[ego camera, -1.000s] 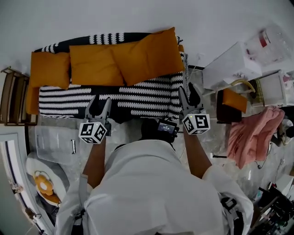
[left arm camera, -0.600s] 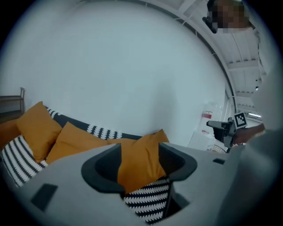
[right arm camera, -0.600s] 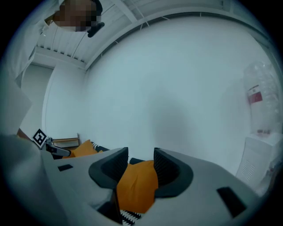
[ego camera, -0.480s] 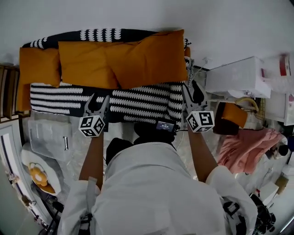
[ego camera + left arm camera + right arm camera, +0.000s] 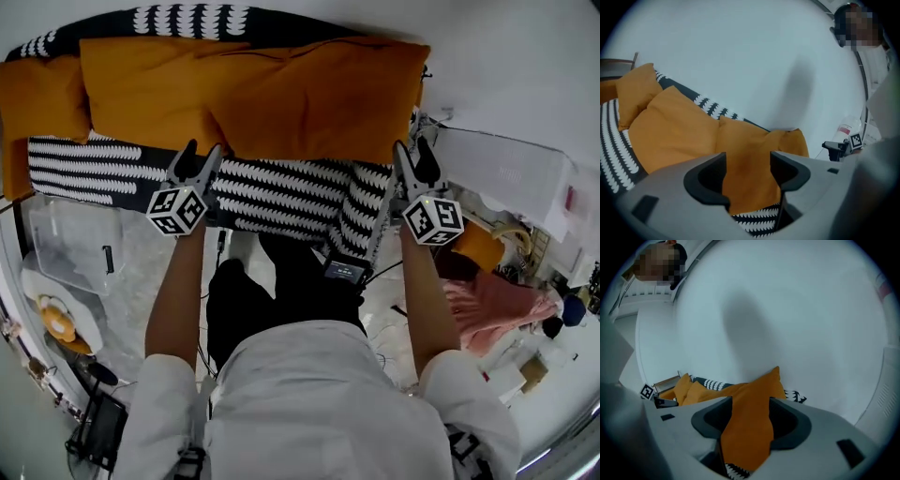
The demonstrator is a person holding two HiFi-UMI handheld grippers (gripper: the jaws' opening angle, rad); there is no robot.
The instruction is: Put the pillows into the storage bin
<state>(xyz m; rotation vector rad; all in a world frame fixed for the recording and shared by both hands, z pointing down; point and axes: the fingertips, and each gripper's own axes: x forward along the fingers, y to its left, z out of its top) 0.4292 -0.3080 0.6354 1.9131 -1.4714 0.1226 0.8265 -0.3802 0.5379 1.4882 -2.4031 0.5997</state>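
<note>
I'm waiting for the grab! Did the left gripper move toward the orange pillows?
Yes. The left gripper went forward over the striped cover to the orange pillow's lower edge; its jaws are opening, with the pillow between them.

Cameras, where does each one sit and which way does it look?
Head view: on the person's head, looking steeply down at the striped sofa and orange pillows; arms, white top, left claw and right claw show.
Left gripper view: on the left claw, looking along its opening jaws at the pillows; the right claw's cube shows far right.
Right gripper view: on the right claw, looking along its opening jaws down the pillow row.
Shared: both claw views show the rightmost pillow in their gap, not pressed.
</note>
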